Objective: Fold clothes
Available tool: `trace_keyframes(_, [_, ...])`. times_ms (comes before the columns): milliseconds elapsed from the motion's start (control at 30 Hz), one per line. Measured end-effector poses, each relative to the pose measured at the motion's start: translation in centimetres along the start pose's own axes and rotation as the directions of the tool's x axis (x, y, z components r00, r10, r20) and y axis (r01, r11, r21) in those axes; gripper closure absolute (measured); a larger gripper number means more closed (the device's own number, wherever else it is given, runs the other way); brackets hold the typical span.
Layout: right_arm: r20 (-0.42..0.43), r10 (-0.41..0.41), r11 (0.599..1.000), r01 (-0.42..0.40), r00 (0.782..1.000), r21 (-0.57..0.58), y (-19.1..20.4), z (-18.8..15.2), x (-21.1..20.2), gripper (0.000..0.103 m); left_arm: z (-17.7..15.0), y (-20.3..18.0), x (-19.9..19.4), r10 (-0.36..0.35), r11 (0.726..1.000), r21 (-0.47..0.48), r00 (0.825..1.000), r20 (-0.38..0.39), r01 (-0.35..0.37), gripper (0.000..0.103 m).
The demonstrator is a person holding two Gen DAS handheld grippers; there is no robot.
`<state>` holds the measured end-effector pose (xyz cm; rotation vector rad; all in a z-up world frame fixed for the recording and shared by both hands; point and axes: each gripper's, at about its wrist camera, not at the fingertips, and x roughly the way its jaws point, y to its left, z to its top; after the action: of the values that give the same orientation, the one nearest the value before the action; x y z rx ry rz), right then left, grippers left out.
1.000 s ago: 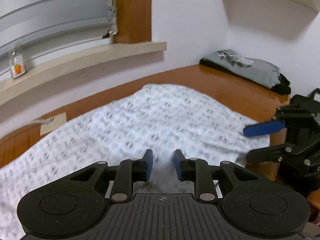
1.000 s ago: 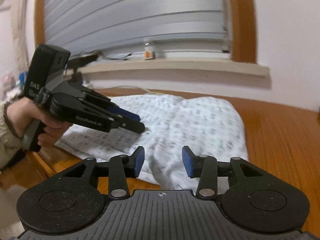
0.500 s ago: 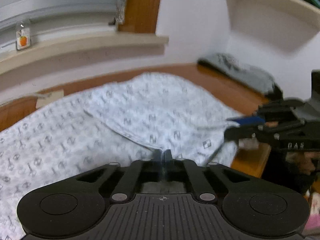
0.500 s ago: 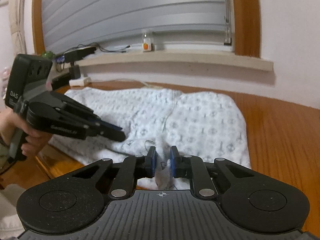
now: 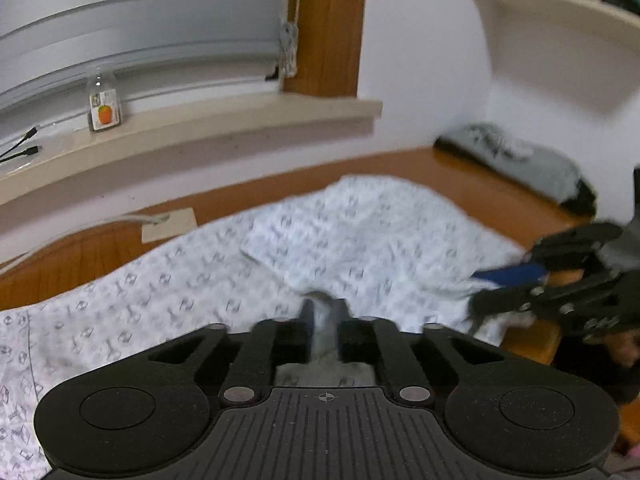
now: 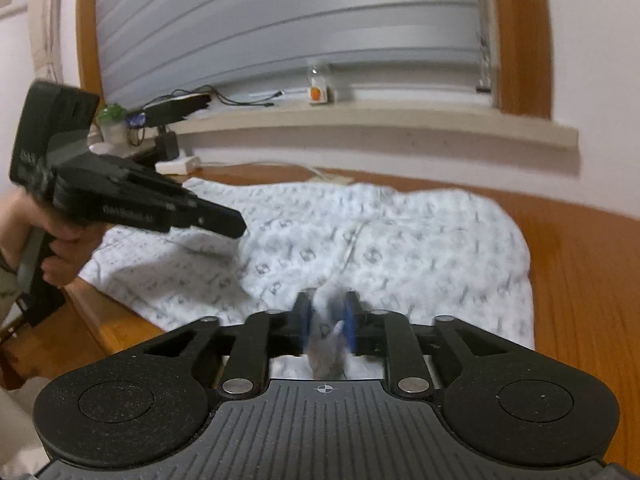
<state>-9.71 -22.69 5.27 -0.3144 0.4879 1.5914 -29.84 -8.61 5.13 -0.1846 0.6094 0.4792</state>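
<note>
Both the left gripper (image 5: pixel 323 312) and right gripper (image 6: pixel 327 312), jaws opening, apparently pinch the patterned garment's (image 6: pixel 400 240) near edge above the wooden table (image 6: pixel 580 272).

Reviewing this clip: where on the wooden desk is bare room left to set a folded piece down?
Bare wood shows right of the white patterned garment, on the orange-brown wooden desk, and in a strip between the garment and the folded grey shirt at the wall. The near edge is crowded: both the left gripper and right gripper have cloth between their fingers, jaws opening.
</note>
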Motion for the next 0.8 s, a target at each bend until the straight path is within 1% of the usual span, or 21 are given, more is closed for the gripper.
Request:
trace_keyframes(33, [0.005,0.0,1.0,0.0,1.0,-0.002,-0.1,-0.2,-0.5,0.067,-0.1,-0.3,0.0,-0.007,1.0,0.007,1.0,0.002,0.007,0.081])
trace_keyframes(67, [0.01,0.0,1.0,0.0,1.0,-0.004,-0.2,-0.3,-1.0,0.067,-0.2,-0.7,0.0,-0.015,1.0,0.014,1.0,0.005,0.015,0.08])
trace_keyframes(133, [0.013,-0.007,1.0,0.007,1.0,-0.009,-0.5,-0.6,-2.1,0.066,-0.2,-1.6,-0.2,-0.026,0.999,0.037,0.999,0.021,0.025,0.07])
trace_keyframes(233, [0.017,-0.015,1.0,0.015,1.0,-0.019,-0.6,-0.8,-2.5,0.066,0.0,-2.6,-0.4,-0.035,0.997,0.063,0.998,0.047,0.032,0.061])
trace_keyframes(300, [0.021,-0.021,0.999,0.022,1.0,-0.027,-0.6,-0.7,-2.3,0.065,0.3,-2.7,-0.3,-0.029,0.998,0.065,0.998,0.062,0.025,0.059])
trace_keyframes(367, [0.022,-0.015,0.999,0.016,1.0,-0.04,-0.3,-0.5,-1.8,0.065,1.0,-1.8,0.1,-0.017,0.999,0.038,0.997,0.074,0.014,0.057])
trace_keyframes(433, [0.052,-0.013,0.998,0.016,0.999,-0.057,0.0,-0.4,-1.5,0.064,2.0,-0.1,1.3,-0.008,1.0,0.0,0.997,0.074,0.008,0.055])
trace_keyframes(467, [0.078,-0.021,0.998,0.025,0.997,-0.056,0.0,-0.4,-1.5,0.064,2.7,0.8,2.2,-0.001,1.0,-0.015,0.998,0.064,0.002,0.054])
trace_keyframes(500, [0.111,-0.043,0.998,0.048,0.993,-0.041,-0.2,-0.3,-1.6,0.064,3.4,1.6,3.4,0.008,1.0,-0.014,0.999,0.042,-0.008,0.049])
trace_keyframes(533, [0.126,-0.061,0.998,0.064,0.99,-0.018,-0.5,-0.1,-1.5,0.062,4.1,2.3,4.6,0.018,1.0,-0.009,1.0,0.018,-0.018,0.048])
trace_keyframes(567, [0.139,-0.079,0.997,0.079,0.987,0.006,-0.9,0.1,-1.4,0.061,4.8,3.3,6.3,0.029,0.999,-0.022,1.0,-0.006,-0.03,0.048])
trace_keyframes(633, [0.135,-0.1,0.995,0.097,0.986,0.023,-1.5,0.2,-0.8,0.06,5.7,5.1,8.9,0.057,0.997,-0.055,0.997,-0.056,-0.06,0.048])
trace_keyframes(667, [0.128,-0.114,0.993,0.113,0.985,0.014,-1.6,0.1,-0.5,0.06,6.1,6.0,10.1,0.073,0.994,-0.073,0.994,-0.082,-0.079,0.048])
trace_keyframes(733, [0.108,-0.146,0.989,0.147,0.983,-0.006,-1.9,-0.1,0.2,0.06,6.4,6.9,11.7,0.081,0.993,-0.081,0.991,-0.11,-0.09,0.048])
trace_keyframes(767, [0.099,-0.149,0.989,0.151,0.984,-0.006,-2.0,-0.3,0.4,0.06,6.4,7.0,12.1,0.071,0.994,-0.075,0.991,-0.112,-0.08,0.052])
trace_keyframes(800, [0.091,-0.153,0.988,0.154,0.984,-0.007,-2.2,-0.5,0.6,0.06,6.3,7.1,12.4,0.057,0.996,-0.068,0.992,-0.111,-0.065,0.074])
